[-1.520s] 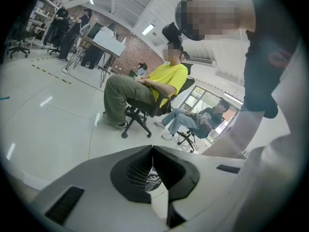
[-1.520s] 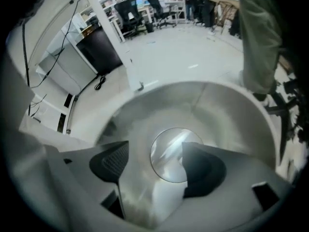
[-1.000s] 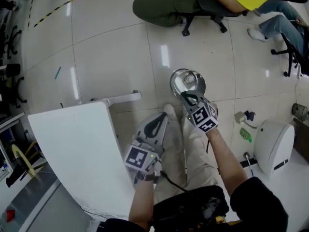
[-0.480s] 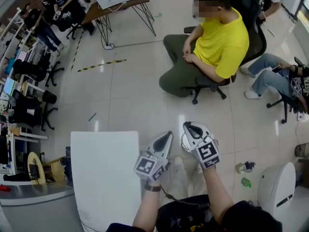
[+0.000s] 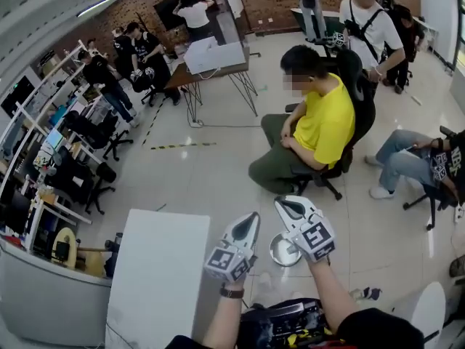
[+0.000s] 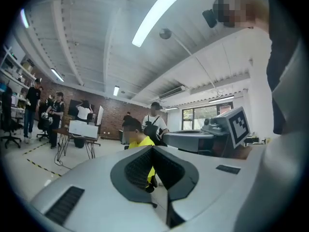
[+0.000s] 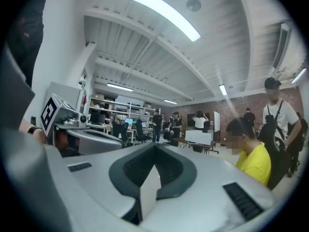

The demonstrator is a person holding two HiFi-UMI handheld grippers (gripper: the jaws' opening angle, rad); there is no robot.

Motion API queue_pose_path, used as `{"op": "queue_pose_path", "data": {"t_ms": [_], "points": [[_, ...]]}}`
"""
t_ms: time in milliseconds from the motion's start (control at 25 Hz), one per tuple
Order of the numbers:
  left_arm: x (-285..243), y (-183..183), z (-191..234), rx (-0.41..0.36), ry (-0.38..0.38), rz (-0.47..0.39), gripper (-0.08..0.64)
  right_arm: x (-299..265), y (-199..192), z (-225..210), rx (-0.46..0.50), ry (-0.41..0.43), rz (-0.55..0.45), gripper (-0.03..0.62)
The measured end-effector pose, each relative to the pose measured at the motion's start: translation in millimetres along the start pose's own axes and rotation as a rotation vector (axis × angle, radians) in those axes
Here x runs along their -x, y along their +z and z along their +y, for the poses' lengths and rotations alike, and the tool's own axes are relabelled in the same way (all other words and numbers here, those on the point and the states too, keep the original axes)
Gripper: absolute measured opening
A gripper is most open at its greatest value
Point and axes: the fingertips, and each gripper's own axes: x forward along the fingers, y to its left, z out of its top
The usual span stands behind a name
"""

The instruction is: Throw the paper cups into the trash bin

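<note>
Grey left gripper [image 5: 253, 216], right gripper [image 5: 280, 201]

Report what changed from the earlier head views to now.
The left claw and right claw rose from pointing down at the floor to level; the view swung up onto a seated person in yellow. Both claws stayed shut and empty; the trash bin stayed put.

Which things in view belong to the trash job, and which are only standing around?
Job: trash bin; left gripper and right gripper, jaws shut, empty. No paper cups in sight.
Around: white table; person in yellow; office chair.
</note>
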Motion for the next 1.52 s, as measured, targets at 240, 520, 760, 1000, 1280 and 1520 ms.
{"op": "queue_pose_path", "data": {"t_ms": [240, 520, 760, 1000, 1280, 1520], "points": [[29.1, 25.9, -35.3, -0.076, 0.069, -0.055, 0.000, 48.9, 26.6, 23.9, 0.001, 0.070, -0.116, 0.002], [65.4, 48.3, -55.6, -0.057, 0.139, -0.047, 0.000, 86.1, 71.9, 46.8, -0.077, 0.135, -0.182, 0.002], [117.1, 53.5, -65.4, -0.038, 0.171, -0.058, 0.000, 97.6, 82.3, 96.7, -0.073, 0.201, -0.216, 0.002], [152.4, 54.4, -53.2, -0.011, 0.236, -0.051, 0.000, 90.8, 85.6, 141.4, -0.062, 0.228, -0.184, 0.000], [173.6, 57.4, -45.2, 0.005, 0.246, -0.073, 0.000, 76.9, 86.9, 169.4, -0.066, 0.268, -0.178, 0.000], [192.6, 68.4, -46.1, -0.022, 0.226, -0.116, 0.000, 65.4, 99.0, 194.8, -0.097, 0.342, -0.187, 0.000]]}}
